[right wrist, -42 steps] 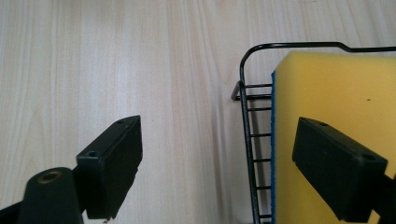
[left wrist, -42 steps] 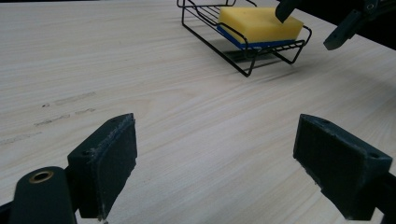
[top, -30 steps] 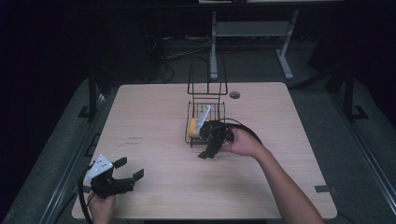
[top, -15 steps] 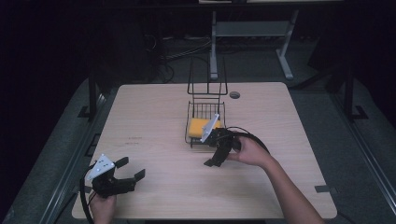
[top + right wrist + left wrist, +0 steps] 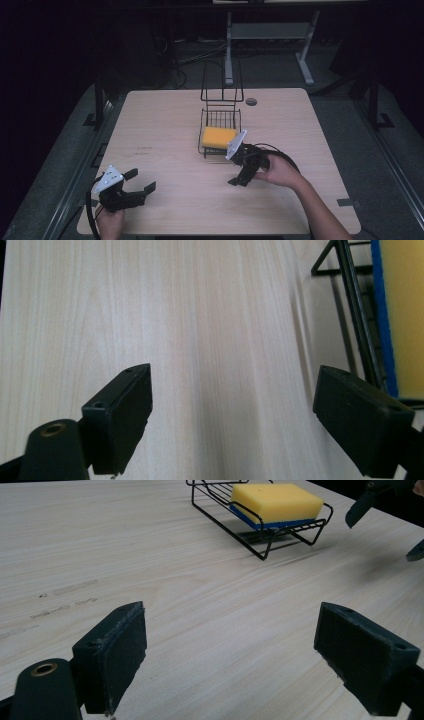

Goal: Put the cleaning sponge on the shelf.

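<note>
Room: dark surround, with a grey metal stand (image 5: 265, 35) and cables on the floor at 12 o'clock beyond the table.
Table (image 5: 165, 125): pale wood grain, with a small dark round hole (image 5: 251, 102) near its far edge at about 1 o'clock.
Wire rack (image 5: 221, 120): black, near the table's middle, its tall back frame at the 12 o'clock side and its low tray toward 6 o'clock.
Sponge (image 5: 218, 137): yellow on top with a blue underside, lying flat in the rack's tray.
Right gripper (image 5: 242, 172): held in a hand just beside the rack at its 5 o'clock; jaws spread wide with bare table between them.
Left gripper (image 5: 140, 184): at the table's 7 o'clock corner, well apart from the rack; jaws wide apart, nothing between them, pointing toward the rack.
</note>
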A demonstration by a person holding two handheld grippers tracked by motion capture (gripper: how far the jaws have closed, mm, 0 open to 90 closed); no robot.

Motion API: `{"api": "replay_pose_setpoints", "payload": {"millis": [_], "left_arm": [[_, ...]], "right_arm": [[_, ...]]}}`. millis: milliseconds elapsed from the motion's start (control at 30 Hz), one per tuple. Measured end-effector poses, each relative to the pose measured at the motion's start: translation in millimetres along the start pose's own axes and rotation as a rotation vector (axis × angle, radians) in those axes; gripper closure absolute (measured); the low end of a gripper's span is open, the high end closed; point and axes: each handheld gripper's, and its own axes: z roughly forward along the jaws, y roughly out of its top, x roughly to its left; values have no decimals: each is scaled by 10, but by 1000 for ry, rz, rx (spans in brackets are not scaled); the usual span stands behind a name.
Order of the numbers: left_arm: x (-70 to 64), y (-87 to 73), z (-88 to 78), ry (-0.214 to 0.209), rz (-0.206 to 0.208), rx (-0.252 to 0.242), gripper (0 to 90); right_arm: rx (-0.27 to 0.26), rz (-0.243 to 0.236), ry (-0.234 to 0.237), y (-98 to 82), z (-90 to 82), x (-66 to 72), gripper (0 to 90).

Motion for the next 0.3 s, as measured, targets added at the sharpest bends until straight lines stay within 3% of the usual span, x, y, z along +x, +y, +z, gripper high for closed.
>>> {"api": "replay_pose_setpoints", "payload": {"millis": [300], "left_arm": [[-7,3,7,0,-2,-2,128]], "right_arm": [[1,29,-3,-191,-36,103,157]]}}
